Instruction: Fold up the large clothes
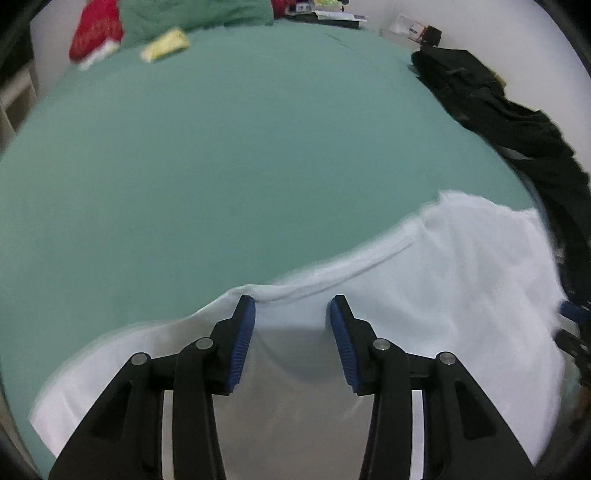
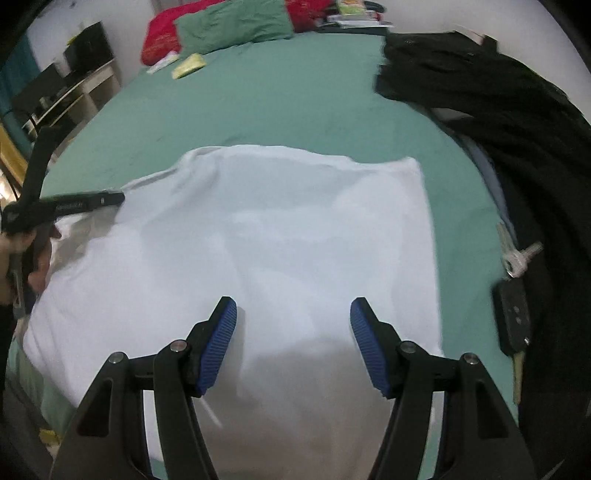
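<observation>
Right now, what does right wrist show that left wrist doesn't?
Right wrist only: car key and keys beside the black clothes, a shelf unit, and the white garment's full far edge. Left wrist only: a box by the wall. Both share the green bedsheet, green pillow, red cloth, yellow packet, and open left gripper and right gripper.
</observation>
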